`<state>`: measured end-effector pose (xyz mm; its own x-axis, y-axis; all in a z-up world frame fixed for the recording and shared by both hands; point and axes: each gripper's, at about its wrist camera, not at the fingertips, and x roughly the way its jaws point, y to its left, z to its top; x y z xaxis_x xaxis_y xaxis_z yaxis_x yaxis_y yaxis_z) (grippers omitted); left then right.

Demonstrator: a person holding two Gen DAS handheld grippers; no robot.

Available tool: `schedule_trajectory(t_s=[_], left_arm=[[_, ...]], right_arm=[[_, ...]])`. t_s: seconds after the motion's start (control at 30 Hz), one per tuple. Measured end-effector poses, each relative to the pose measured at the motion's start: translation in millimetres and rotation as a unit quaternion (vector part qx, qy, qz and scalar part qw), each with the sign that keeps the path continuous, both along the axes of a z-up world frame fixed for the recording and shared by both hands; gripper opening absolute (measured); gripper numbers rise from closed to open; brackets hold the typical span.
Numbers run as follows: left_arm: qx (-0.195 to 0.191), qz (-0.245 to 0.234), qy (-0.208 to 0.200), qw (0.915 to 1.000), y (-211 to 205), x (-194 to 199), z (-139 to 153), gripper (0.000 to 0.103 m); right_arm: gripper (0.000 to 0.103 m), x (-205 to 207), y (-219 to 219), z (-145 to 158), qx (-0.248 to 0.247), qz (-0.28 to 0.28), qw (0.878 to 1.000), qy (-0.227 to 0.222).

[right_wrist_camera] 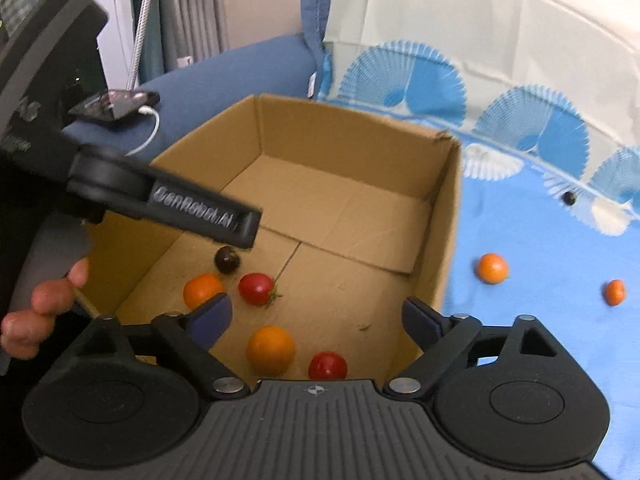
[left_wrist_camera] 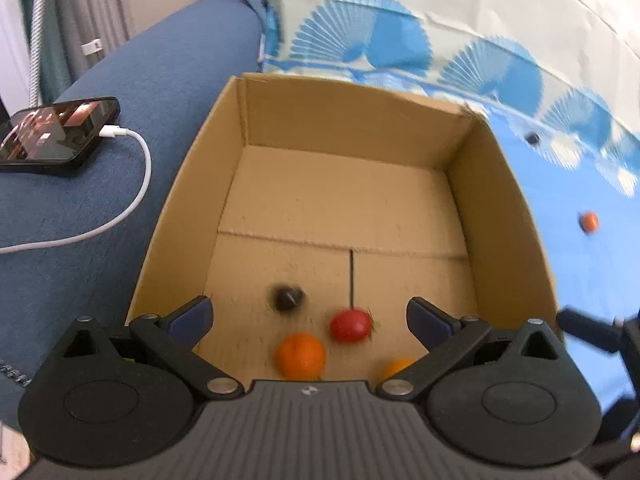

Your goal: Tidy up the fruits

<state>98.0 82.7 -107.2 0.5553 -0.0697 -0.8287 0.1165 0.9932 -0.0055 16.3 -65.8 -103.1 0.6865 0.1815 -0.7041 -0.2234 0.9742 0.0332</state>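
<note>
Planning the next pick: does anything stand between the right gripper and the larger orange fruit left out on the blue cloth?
Yes. The right gripper sits over the open cardboard box, whose right wall stands between it and the orange fruit on the cloth.

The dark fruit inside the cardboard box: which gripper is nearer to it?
Left. The left gripper hangs open right above the dark fruit; the right gripper sits farther back, over the box's near end.

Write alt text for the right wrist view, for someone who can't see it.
The open right gripper looks down into a cardboard box holding five small fruits: two red, two orange, one dark. The left gripper reaches in from the left, and three more fruits lie on the blue cloth to the right.
</note>
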Motion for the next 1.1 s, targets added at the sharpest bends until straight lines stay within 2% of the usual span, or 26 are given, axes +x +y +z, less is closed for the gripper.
schedule_trajectory(t_s=[0.07, 0.37, 0.53, 0.7, 1.1], left_arm=[[-0.003, -0.002, -0.001, 1.0, 2.1, -14.3, 9.8, 0.103], [-0.009, 0.025, -0.001, 0.9996, 16.1, -95.3, 42.3, 0.103], [-0.012, 0.043, -0.012, 0.999, 23.7, -128.6, 55.8, 0.103], [-0.012, 0.04, -0.037, 0.9985, 21.4, -150.7, 72.7, 0.103], [-0.005, 0.03, -0.079, 0.9964, 15.4, -189.6, 98.0, 0.103]], right_arm=[[0.099, -8.1, -5.7, 7.2, 0.007, -0.014, 1.0, 0.003], [0.102, -65.8, -22.2, 32.0, 0.058, -0.069, 0.995, 0.033], [0.102, -99.2, -17.8, 53.1, 0.055, -0.073, 0.996, -0.009], [0.102, -125.6, -15.1, 72.4, 0.05, -0.065, 0.995, -0.056], [0.102, -163.2, -20.5, 94.6, 0.065, -0.062, 0.991, -0.097]])
